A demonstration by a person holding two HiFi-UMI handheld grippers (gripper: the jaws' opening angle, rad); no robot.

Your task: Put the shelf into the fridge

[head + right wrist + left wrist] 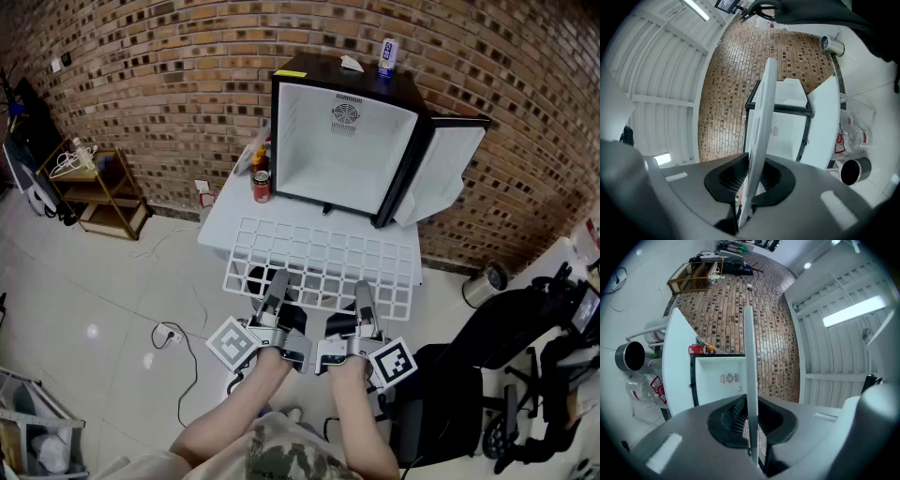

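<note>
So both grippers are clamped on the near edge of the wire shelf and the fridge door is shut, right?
Not quite. The fridge door is open, swung out to the right, and the white inside of the fridge is exposed; the head view shows it. The rest holds: the left gripper and the right gripper are both clamped on the near edge of the wire shelf.

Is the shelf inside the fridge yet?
Not yet. Done: the fridge door stands open. In hand: the left hand-held gripper and right hand-held gripper both clamp the white wire shelf, held in front of the fridge. Left: slide it inside.
</note>
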